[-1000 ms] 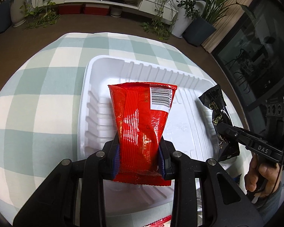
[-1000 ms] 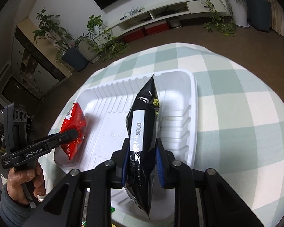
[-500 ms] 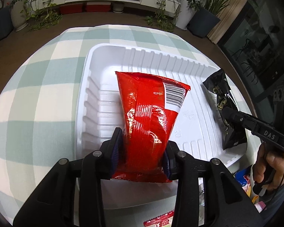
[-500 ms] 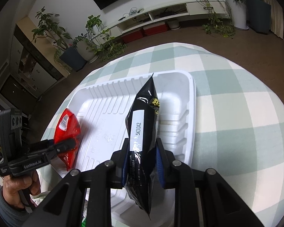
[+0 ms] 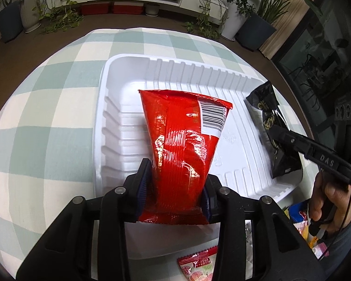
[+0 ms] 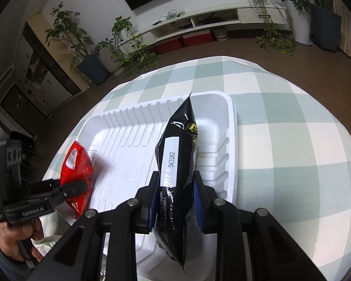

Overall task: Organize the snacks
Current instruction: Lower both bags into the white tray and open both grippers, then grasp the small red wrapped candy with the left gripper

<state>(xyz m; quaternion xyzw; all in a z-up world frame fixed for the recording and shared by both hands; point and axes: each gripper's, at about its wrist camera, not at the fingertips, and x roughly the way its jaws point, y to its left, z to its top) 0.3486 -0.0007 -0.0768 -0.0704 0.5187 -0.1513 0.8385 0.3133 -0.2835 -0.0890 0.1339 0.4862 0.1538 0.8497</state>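
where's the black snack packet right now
The black snack packet is between the right gripper pads, whose jaws are opening, over the right side of the white tray, opposite the red packet.

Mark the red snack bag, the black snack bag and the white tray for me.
red snack bag (image 5: 182, 149): left wrist view, middle of its front.
black snack bag (image 6: 177, 161): right wrist view, beside its white label.
white tray (image 5: 119, 107): left wrist view, ribbed left wall.

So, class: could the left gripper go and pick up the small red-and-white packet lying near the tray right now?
Probably not: the left gripper has the red bag between its fingers; the packet lies beneath it.
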